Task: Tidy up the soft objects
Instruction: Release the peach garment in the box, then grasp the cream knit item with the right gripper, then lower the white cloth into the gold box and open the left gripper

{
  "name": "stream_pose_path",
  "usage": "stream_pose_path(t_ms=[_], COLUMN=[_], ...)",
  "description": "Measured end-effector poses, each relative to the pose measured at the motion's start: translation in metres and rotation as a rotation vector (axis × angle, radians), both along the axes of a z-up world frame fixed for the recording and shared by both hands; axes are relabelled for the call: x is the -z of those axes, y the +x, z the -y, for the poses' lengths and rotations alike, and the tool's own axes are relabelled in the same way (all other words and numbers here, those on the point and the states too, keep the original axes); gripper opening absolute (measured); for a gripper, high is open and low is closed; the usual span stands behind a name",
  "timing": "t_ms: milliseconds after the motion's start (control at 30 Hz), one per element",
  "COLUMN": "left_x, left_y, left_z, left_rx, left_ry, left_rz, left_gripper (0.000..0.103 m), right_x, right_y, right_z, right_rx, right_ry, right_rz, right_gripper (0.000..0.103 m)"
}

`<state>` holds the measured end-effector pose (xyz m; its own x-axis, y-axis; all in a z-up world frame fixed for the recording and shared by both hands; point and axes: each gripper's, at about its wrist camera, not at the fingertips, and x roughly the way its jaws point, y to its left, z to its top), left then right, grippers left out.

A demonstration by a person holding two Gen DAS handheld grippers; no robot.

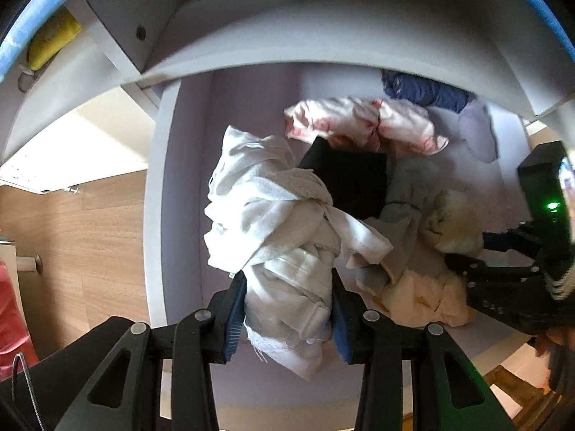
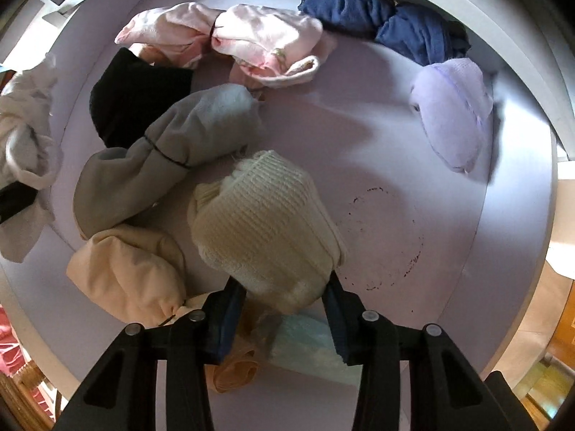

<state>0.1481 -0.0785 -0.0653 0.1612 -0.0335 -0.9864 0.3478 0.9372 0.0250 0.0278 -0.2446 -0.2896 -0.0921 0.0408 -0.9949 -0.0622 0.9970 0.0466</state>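
White shelf walls [image 2: 517,215] ring a pale purple floor covered in soft clothes. The left gripper [image 1: 287,309] squeezes a white cloth bundle [image 1: 273,222], holding it up. The right gripper [image 2: 284,305] pinches a cream knit sock ball [image 2: 262,230]. Close by lie a grey sock bundle [image 2: 161,158], a pink bundle [image 2: 233,43] and a blue bundle [image 2: 377,18].

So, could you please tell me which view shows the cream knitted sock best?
The right wrist view: the cream knitted sock fills the centre, ribbing clear, between the right gripper pads. The left wrist view shows only part, small behind grey cloth.
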Motion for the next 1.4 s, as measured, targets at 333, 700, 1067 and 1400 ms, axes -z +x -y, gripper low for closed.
stream_pose_path(t_ms=[333, 700, 1067, 1400], left_x=[-0.045, -0.131, -0.174, -0.188], left_y=[-0.012, -0.018, -0.035, -0.085], left_z=[0.009, -0.011, -0.024, -0.034], left_rx=[0.036, 0.114, 0.193, 0.205], left_ry=[-0.078, -0.2, -0.244, -0.269], left_rz=[0.081, 0.196, 0.207, 0.23], left_gripper=[0.042, 0.042, 0.041, 0.041], right_x=[0.013, 0.015, 0.008, 0.006], right_y=[0.0, -0.007, 0.002, 0.001], right_z=[0.009, 0.014, 0.031, 0.032], right_rx=[0.093, 0.103, 0.144, 0.141], right_ry=[0.025, 0.033, 0.06, 0.052], right_rz=[-0.011, 0.002, -0.007, -0.006], right_gripper=[0.042, 0.041, 0.041, 0.04])
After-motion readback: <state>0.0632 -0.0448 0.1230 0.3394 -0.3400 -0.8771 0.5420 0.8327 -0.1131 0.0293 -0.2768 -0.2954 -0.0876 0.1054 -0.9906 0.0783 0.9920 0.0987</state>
